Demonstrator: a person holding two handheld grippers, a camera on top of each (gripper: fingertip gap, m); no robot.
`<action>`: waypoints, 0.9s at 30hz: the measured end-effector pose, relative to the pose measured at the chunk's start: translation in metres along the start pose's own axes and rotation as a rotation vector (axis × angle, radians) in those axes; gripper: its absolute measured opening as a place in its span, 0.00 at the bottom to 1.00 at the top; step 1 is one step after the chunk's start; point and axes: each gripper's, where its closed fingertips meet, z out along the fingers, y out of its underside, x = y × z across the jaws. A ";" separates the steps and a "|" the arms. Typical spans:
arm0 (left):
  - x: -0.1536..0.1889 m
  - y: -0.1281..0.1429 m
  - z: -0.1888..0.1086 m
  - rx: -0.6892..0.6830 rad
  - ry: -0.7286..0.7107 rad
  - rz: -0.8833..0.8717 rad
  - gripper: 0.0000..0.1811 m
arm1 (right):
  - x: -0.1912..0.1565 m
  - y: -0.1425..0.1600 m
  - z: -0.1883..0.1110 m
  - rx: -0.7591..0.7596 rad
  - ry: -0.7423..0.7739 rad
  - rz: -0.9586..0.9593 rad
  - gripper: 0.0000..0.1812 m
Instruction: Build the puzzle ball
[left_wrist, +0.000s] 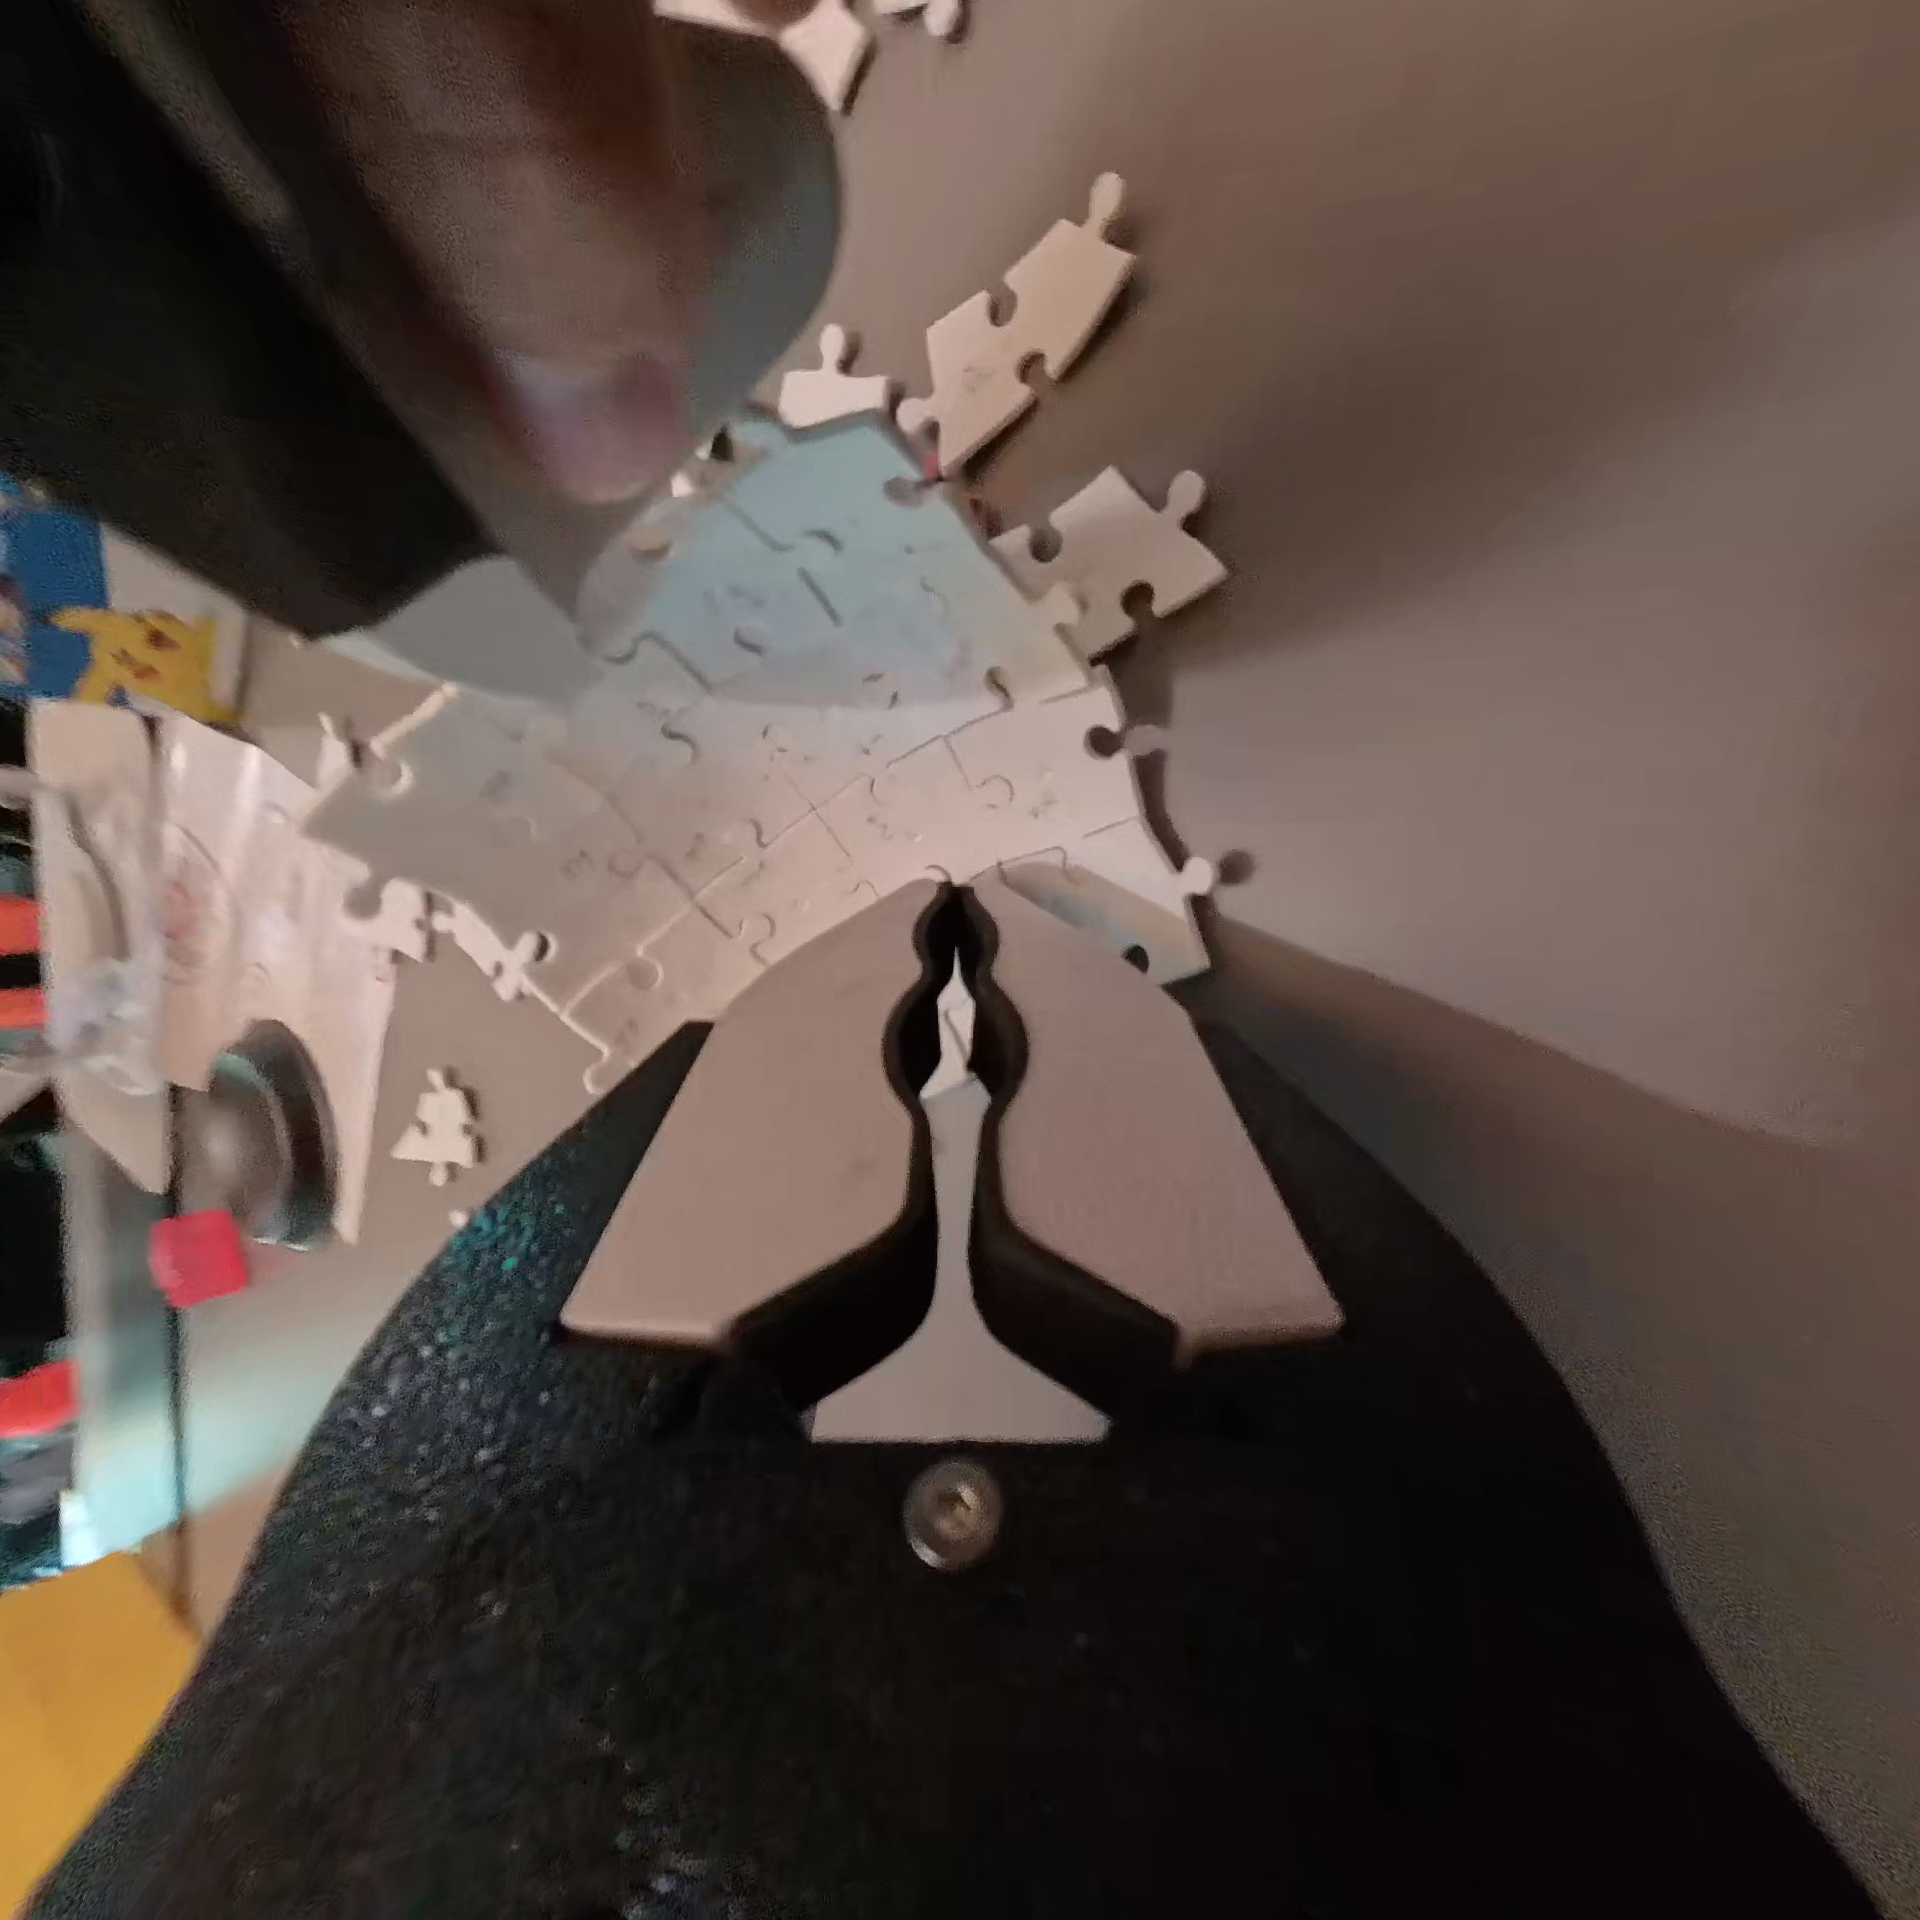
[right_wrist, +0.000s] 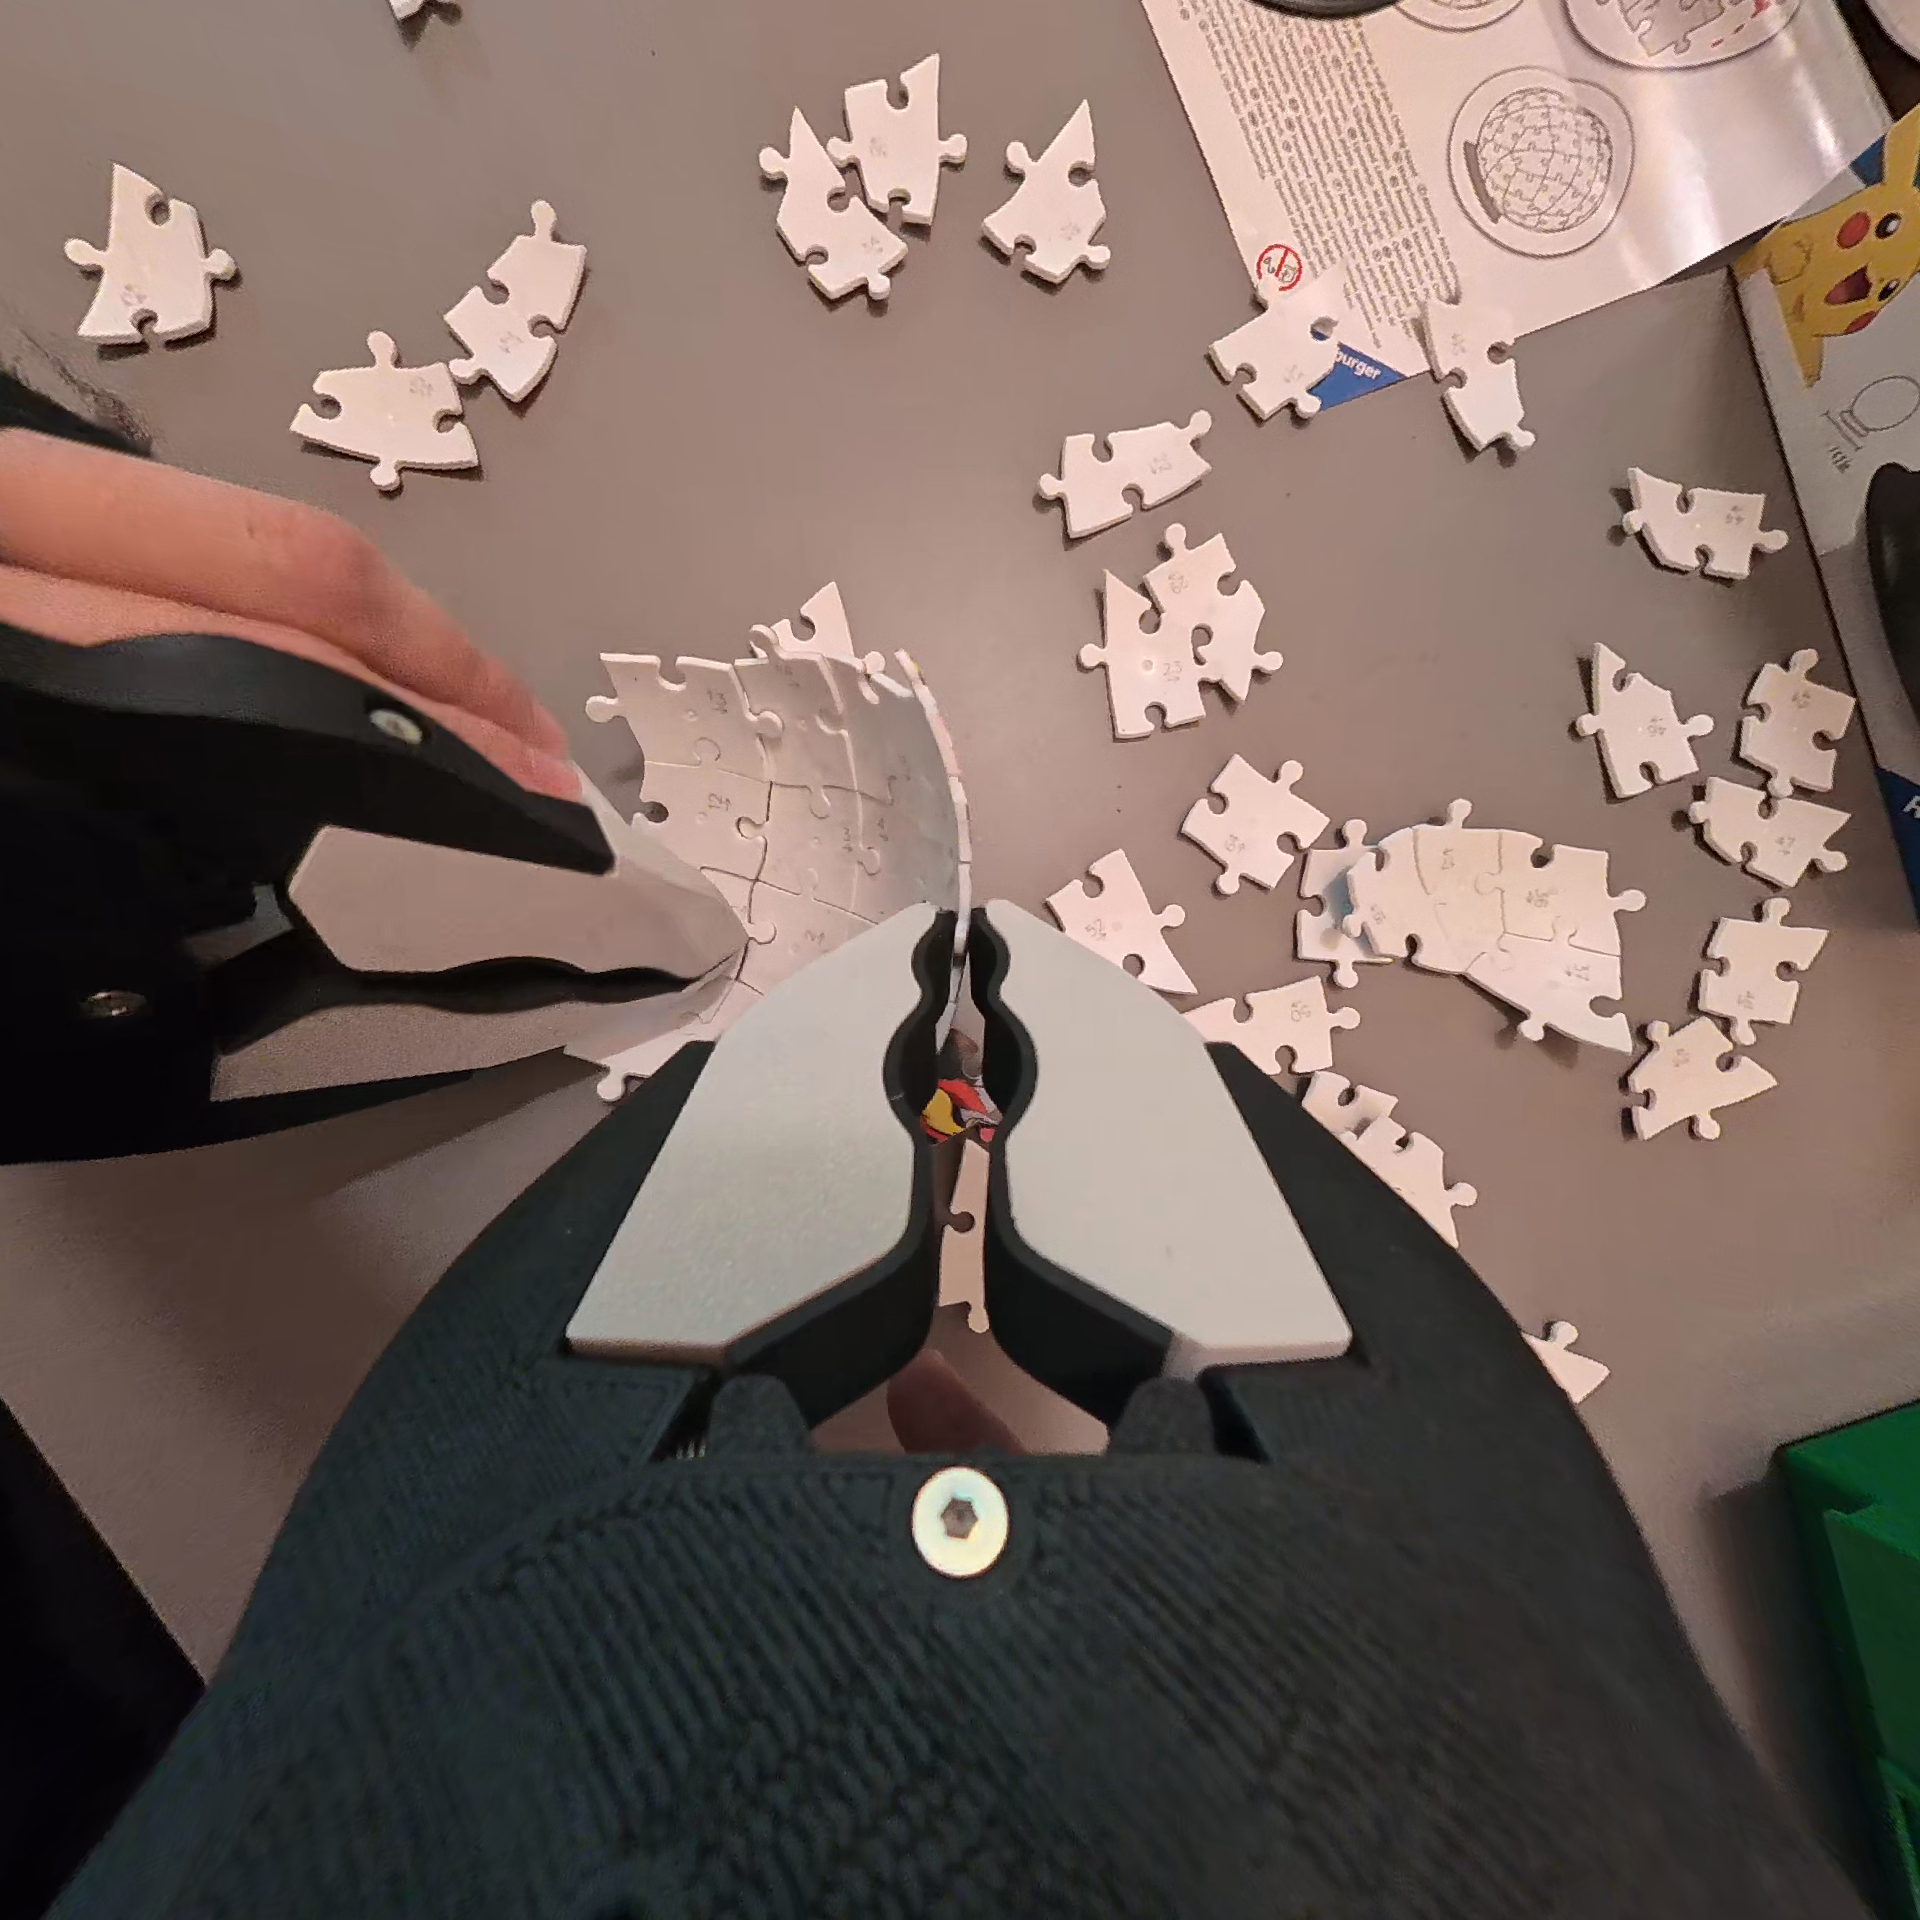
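Both tongs clamped on curved puzzle shell (right_wrist: 810, 810) | left tongs (left_wrist: 954, 902) pinch its lower edge | right tongs (right_wrist: 961, 920) grip its rim | loose pieces (right_wrist: 1143, 478) litter grey counter (right_wrist: 727, 499)

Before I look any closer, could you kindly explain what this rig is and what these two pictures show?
No robot here: a person holds a hand-squeezed clamp in each hand, each with a camera looking along its jaws. One picture is from the left gripper, the other from the right gripper. Both are shut on the edge of the curved puzzle shell, a partly built ball. The left gripper also shows in the right view. On the grey table lie loose white pieces, a smaller joined section and an instruction sheet.
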 end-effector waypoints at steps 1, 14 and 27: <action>0.000 0.000 0.000 0.003 -0.012 0.037 0.00 | 0.000 0.000 0.000 0.000 -0.001 0.002 0.02; -0.004 0.005 -0.023 0.223 0.104 -0.290 0.00 | 0.002 0.003 0.000 0.002 0.019 -0.010 0.02; 0.012 0.009 -0.010 0.113 0.168 -0.191 0.00 | -0.003 -0.002 -0.001 -0.001 0.023 -0.043 0.02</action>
